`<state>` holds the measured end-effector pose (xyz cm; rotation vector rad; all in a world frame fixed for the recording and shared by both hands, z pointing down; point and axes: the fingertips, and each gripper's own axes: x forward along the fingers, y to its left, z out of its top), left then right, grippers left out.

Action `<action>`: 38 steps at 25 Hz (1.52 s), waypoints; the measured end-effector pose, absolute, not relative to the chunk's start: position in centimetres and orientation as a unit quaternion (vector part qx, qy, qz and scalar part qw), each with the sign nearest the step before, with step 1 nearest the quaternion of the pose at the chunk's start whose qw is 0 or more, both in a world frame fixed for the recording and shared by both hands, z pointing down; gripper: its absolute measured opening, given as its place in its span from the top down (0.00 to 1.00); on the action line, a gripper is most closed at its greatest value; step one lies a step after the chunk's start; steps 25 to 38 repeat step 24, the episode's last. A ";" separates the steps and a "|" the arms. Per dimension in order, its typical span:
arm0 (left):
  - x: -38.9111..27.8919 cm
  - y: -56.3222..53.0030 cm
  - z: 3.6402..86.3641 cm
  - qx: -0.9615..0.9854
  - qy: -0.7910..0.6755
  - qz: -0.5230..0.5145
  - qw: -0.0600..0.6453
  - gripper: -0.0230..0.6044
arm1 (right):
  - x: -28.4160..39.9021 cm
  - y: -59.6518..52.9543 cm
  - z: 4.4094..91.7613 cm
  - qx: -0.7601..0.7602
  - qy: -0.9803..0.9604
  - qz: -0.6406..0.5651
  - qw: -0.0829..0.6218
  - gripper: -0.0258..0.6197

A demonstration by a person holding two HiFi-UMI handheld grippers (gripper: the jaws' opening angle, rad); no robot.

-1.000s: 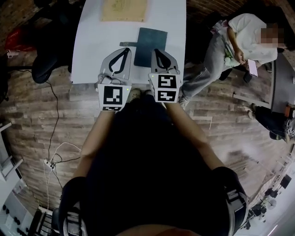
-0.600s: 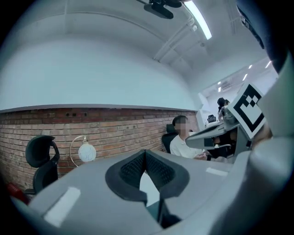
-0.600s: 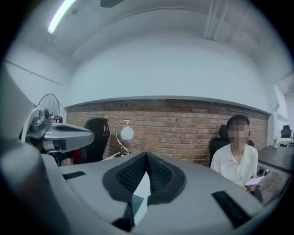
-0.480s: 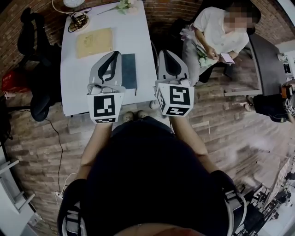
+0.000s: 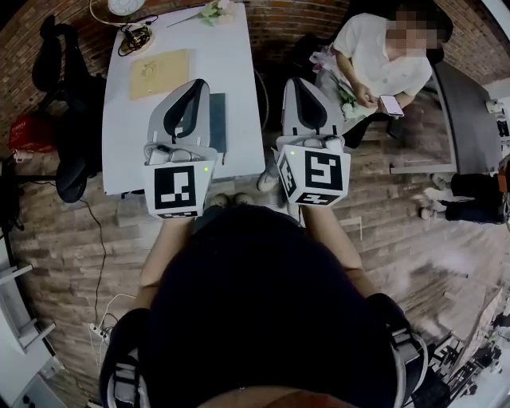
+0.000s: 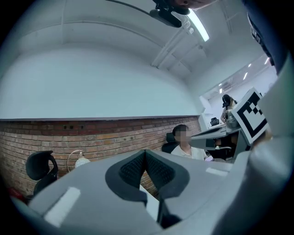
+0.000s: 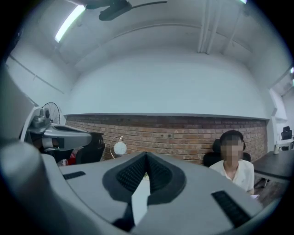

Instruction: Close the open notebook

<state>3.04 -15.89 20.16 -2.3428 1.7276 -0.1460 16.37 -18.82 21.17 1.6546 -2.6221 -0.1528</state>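
The dark teal notebook (image 5: 217,121) lies closed and flat on the white table (image 5: 126,143); my left gripper hides most of it. The left gripper (image 5: 194,84) is held high above the table with its jaws shut and empty. To the right, the right gripper (image 5: 300,83) hangs beyond the table's right edge, also shut on nothing. In the left gripper view the left gripper (image 6: 145,154) points up at a brick wall and ceiling. The right gripper (image 7: 146,157) in its own view points the same way, pads pressed together.
A tan pad (image 5: 161,72), a lamp (image 5: 125,6) with cables and a small flower sprig (image 5: 211,10) sit at the table's far end. A seated person (image 5: 381,65) with a phone is to the right, a black chair (image 5: 57,76) to the left.
Both grippers have risen away from the table and spread apart; the right one has moved off past the table's right edge. The head view has swung, and the notebook stays closed.
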 end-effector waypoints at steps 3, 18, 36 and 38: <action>3.6 -15.4 20.9 -0.791 0.600 -0.055 0.110 0.95 | 17.1 -18.4 21.6 0.523 -0.851 -0.051 0.012 0.94; 4.9 -13.5 21.2 -0.770 0.627 -0.066 0.097 0.95 | 17.8 -17.9 22.0 0.495 -0.868 -0.043 -0.002 0.94; 5.0 -13.7 21.6 -0.767 0.630 -0.065 0.097 0.95 | 18.0 -18.1 22.4 0.493 -0.869 -0.044 -0.001 0.94; 5.0 -13.7 21.6 -0.767 0.630 -0.065 0.097 0.95 | 18.0 -18.1 22.4 0.493 -0.869 -0.044 -0.001 0.94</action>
